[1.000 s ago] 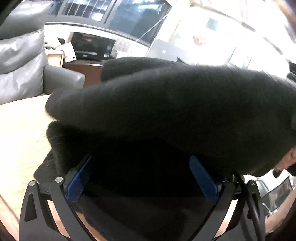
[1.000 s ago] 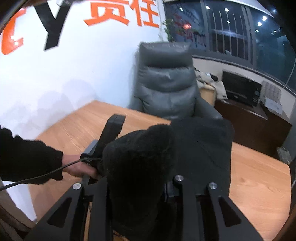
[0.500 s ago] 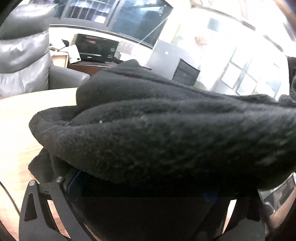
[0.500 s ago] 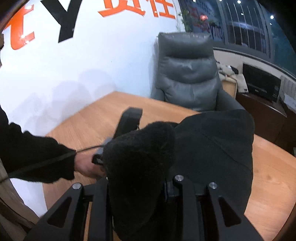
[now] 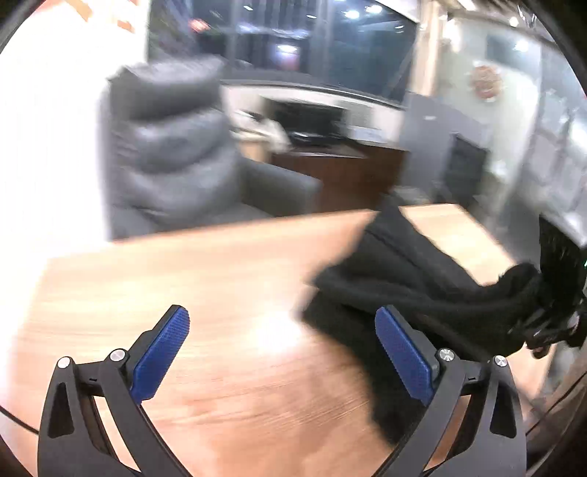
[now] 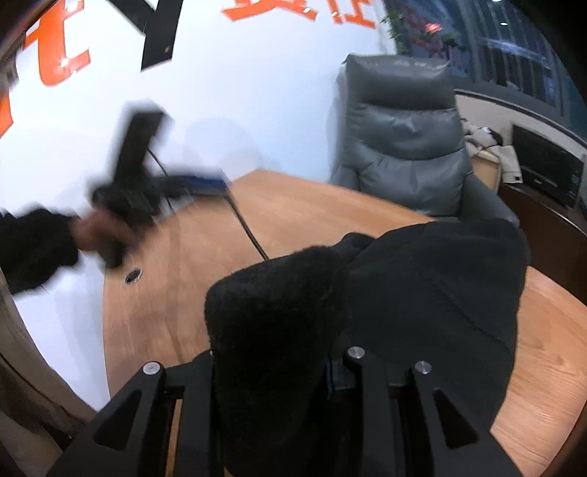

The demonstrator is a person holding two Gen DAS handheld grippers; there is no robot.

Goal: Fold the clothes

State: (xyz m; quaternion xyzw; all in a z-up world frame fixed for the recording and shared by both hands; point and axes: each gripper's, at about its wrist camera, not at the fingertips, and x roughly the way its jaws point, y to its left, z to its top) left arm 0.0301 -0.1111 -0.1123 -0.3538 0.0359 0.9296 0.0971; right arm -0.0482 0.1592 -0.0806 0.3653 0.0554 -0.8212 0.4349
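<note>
**Black fleece on counter, right tool gripping, left tool free**

Wooden counter (image 5: 227,279), rounded edge, white wall with orange lettering (image 6: 304,11) behind. Grey leather armchair (image 6: 403,139) at far side; dark cabinet with a black appliance (image 6: 546,172) far right. Black fleece garment (image 6: 440,286) lying bunched on right part of counter, one thick fold lifted toward the camera. Right tool (image 6: 279,370) clenched on that fold, fleece packed between both black fingers. Left tool (image 5: 282,352) released, blue pads (image 5: 161,352) spread wide with nothing between, above bare wood just left of garment. Same tool in right wrist view held at far left by a hand (image 6: 95,227) in a black sleeve (image 6: 33,249), blurred, cable trailing across counter.
</note>
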